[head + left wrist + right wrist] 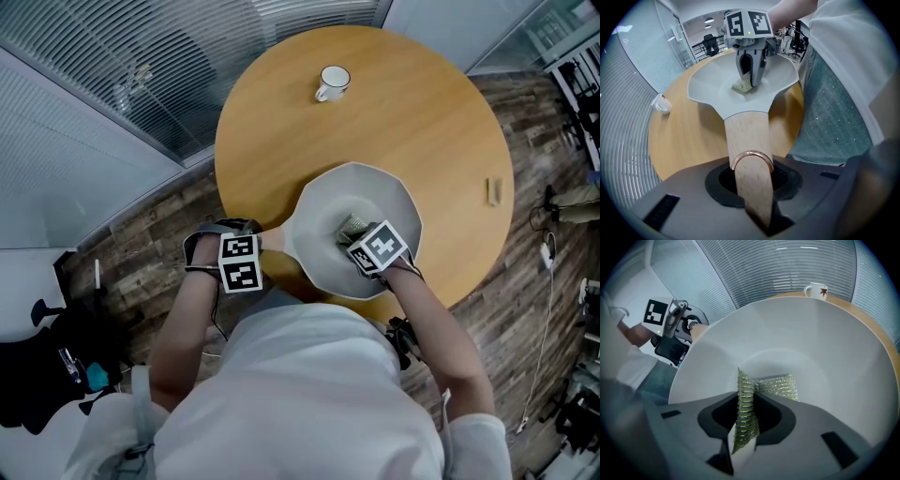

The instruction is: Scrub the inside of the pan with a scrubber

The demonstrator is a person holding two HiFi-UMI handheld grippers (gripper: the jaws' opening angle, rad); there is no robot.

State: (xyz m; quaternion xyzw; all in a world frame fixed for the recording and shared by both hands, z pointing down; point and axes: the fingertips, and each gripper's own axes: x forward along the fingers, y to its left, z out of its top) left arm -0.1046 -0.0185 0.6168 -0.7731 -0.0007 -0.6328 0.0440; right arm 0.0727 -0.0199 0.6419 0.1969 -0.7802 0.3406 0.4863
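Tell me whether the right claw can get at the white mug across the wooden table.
Probably not yet: the right claw is shut on the green mesh scrubber inside the pale grey pan. Only bare wooden table lies before the white mug, but the claw is full.

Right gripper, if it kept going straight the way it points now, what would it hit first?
The right gripper is shut on the scrubber, whose free end sticks out ahead. Straight on, that end would press into the white inner floor of the pan, which it seems to be touching.
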